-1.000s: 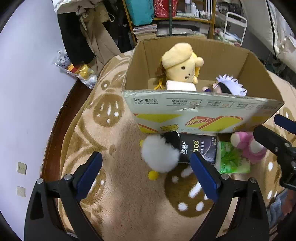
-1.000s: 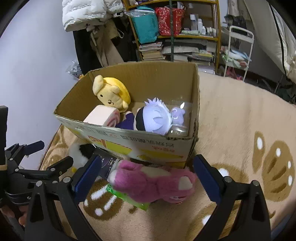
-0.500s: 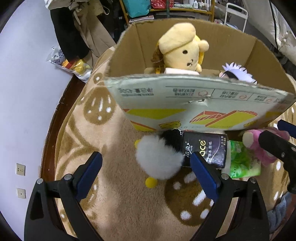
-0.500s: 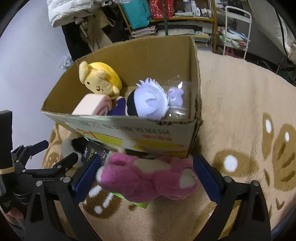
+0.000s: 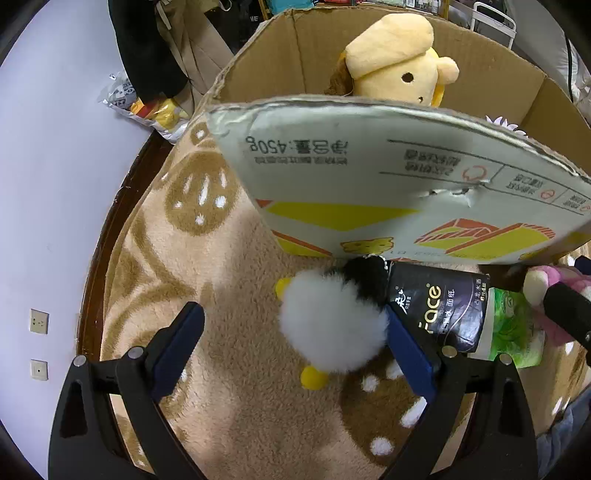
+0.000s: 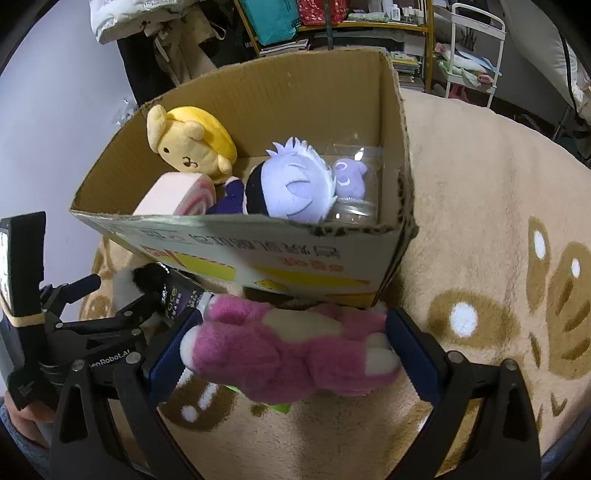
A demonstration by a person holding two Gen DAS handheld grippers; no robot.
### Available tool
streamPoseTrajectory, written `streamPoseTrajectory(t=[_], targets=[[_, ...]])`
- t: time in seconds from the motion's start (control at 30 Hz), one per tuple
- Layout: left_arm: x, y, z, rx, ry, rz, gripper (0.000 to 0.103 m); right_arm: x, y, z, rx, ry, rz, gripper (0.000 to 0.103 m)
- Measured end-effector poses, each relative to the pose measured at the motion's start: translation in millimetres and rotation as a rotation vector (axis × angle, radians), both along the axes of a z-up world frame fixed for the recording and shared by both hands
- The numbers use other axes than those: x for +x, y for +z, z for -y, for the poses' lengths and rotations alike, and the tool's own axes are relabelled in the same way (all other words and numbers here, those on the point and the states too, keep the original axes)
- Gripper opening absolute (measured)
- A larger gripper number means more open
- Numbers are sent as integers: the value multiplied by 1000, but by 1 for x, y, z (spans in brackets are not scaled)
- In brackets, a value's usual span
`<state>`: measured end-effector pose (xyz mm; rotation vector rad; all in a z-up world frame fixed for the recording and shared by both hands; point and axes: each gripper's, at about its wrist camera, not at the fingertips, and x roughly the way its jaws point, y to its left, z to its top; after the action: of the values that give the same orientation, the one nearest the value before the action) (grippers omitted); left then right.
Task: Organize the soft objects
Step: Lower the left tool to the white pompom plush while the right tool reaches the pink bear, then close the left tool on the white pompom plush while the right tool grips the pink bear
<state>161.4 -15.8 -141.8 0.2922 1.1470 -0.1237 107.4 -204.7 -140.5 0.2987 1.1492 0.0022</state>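
A cardboard box [image 5: 369, 192] [image 6: 258, 254] stands on the beige rug. It holds a yellow dog plush [image 5: 399, 70] [image 6: 192, 147], a white-haired doll [image 6: 291, 188], a pink roll plush [image 6: 173, 195] and a small purple plush in clear wrap [image 6: 349, 175]. A white and black fluffy plush with yellow feet [image 5: 332, 325] lies before the box, between the fingers of my open left gripper [image 5: 291, 343], close to the right finger. A pink bear plush [image 6: 288, 354] [image 5: 554, 291] lies between the fingers of my open right gripper [image 6: 288, 354].
A black tissue pack [image 5: 439, 306] and a green pack [image 5: 509, 332] lie on the rug [image 6: 480, 184] between the two plushes. A snack bag [image 5: 147, 107] lies by the wall at left. Shelves [image 6: 351, 29] and a white cart [image 6: 469, 48] stand behind the box.
Both grippers moved forward and down toward the box front. The fluffy plush now sits between the left fingers and the pink bear fills the gap of the right fingers.
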Motion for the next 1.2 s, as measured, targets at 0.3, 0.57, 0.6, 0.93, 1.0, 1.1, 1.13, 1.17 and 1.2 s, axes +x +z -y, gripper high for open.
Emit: streamPoseTrajectory(t=[0.3,0.57,0.6,0.93,1.0,1.1,1.13,1.17,1.2], targets=[[3,-4,-3,-12,7,-10,95,0,0,-2,-13,9,-6,103],[10,-8,-10,-32,16,-31,95,2,-2,-3,-21,10,-14,103],[12,-8,-12,-38,17,-35,95,3,-3,-3,-24,12,-15,103],[16,-7,-16,-61,-11,-46,84,0,-3,6,-23,-6,-34,103],[17,-7,-14,-63,-16,-45,82,0,-3,9,-11,-14,-40,103],[17,-8,-14,-75,-12,-50,81,1,-4,6,-18,-1,-53,103],[18,-8,-14,-75,-2,-84,81,2,-5,4,-28,7,-56,103],[18,-8,-15,-86,3,-89,78,2,-5,2,-42,17,-57,103],[18,-8,-15,-97,4,-97,75,2,-6,-1,-50,20,-57,103]])
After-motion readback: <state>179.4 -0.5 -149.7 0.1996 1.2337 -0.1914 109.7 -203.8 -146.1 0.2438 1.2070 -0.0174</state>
